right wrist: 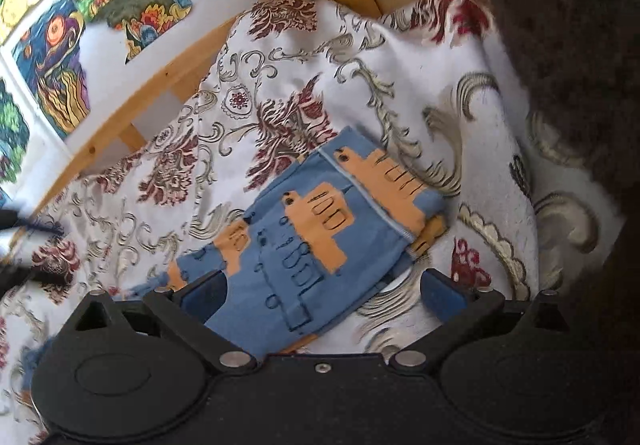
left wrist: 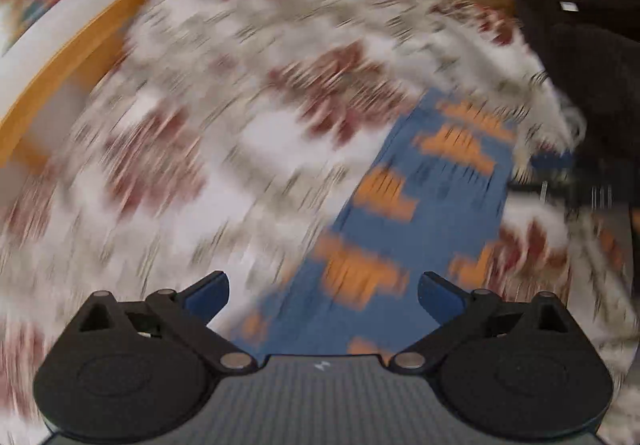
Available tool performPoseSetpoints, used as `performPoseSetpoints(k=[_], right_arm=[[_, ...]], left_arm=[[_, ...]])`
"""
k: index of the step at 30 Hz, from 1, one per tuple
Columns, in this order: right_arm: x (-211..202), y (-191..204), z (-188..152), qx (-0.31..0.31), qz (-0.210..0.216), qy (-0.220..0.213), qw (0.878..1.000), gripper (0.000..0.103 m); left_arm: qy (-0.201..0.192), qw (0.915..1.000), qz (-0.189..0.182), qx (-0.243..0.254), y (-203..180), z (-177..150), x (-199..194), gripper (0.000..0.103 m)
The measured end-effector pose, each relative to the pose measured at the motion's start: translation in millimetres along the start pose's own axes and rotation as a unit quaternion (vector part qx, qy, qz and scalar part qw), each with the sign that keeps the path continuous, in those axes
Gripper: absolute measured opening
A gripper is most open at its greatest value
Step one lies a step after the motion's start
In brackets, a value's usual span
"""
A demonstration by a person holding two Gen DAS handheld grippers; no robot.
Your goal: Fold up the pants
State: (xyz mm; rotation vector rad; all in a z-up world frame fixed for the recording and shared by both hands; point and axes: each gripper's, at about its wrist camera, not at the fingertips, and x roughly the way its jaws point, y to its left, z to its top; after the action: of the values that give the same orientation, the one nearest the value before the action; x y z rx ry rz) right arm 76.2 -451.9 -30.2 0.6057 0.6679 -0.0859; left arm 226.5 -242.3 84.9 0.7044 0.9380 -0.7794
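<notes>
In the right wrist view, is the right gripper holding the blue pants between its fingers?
No. The right gripper is open, its blue fingers spread wide apart, and the pants lie folded on the floral bedspread unpinched.

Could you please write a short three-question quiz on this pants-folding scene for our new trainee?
1. True or false: the right gripper is clamped on the pants.
2. What lies under the pants: A) bare wood, B) a floral blanket, C) a tiled floor?
3. Which wrist view is blurred by motion?

Key:
1. False; its jaws stand open, as do those of the left gripper.
2. B.
3. The left wrist view.
</notes>
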Motion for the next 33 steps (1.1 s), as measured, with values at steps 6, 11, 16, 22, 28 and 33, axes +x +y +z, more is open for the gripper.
performPoseSetpoints(k=[6,11,16,22,28,33], right_arm=[[5,-4,-3,0.067,0.012,-0.020,0.998,0.102],[7,-11,-3,0.117,0.009,-0.048,0.992,0.102],[6,-16,-1,0.116,0.007,-0.050,0.992,0.102],[9,-38,7,0.185,0.020,-0.059,0.981,0.102],[9,-53,11,0.253,0.008,-0.077,0.964,0.094],[10,-64,15,0.286,-0.006,-0.077,0.955,0.074]], left_arm=[[0.040,0.9939,-0.073,0.072,-49,116,54,0.103],[0.028,0.9882,-0.136,0.064,-67,165,98,0.103],[0.065,0.9809,-0.162,0.086,-73,169,138,0.103],[0.074,0.9773,-0.192,0.053,-55,160,160,0.103],[0.072,0.9727,-0.215,0.048,-49,155,167,0.083],[0.080,0.9707,-0.220,0.053,-49,149,166,0.067]])
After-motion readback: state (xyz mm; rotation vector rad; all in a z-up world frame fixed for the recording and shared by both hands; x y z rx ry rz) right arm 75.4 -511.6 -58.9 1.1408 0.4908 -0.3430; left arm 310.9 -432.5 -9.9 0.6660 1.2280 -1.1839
